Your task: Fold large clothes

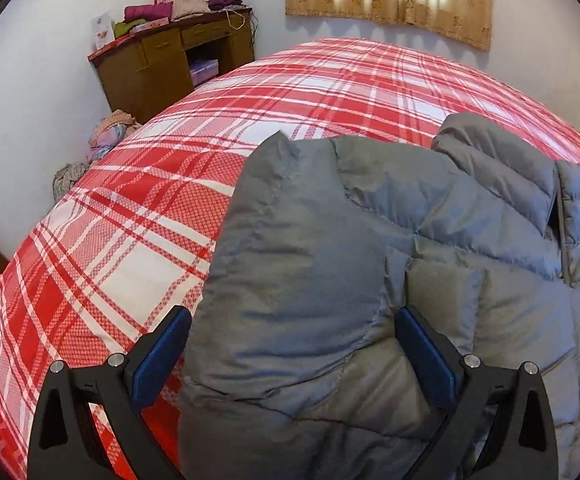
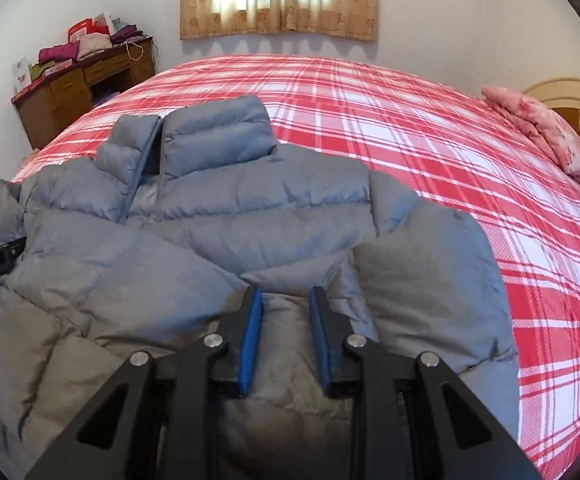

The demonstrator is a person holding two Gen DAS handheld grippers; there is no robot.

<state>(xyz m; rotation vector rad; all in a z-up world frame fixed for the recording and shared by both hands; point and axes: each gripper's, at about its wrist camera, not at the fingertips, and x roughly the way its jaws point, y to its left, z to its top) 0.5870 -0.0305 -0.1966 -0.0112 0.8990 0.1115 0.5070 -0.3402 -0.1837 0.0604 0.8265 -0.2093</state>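
While the grey puffer jacket [image 2: 218, 220] lay front-up on the plaid bed [image 2: 430, 128], the left gripper [image 1: 292, 334] straddled its sleeve, jaws wide, nothing pinched. The right gripper [image 2: 286, 308] hovered half-open over the hem (apparently unclamped); folding the sleeves inward looked next, needing firm closure first.

– What was the jacket [image 2: 218, 216] made of?
– Quilted grey cloth, puffy, with a faint sheen. The bedsheet [image 1: 138, 208] was matt woven cloth, red and white checked.
– And the grippers?
– Matt black plastic with blue ribbed pads [image 2: 250, 340] and shiny metal bolts; the desk [image 1: 158, 68] looked wooden.
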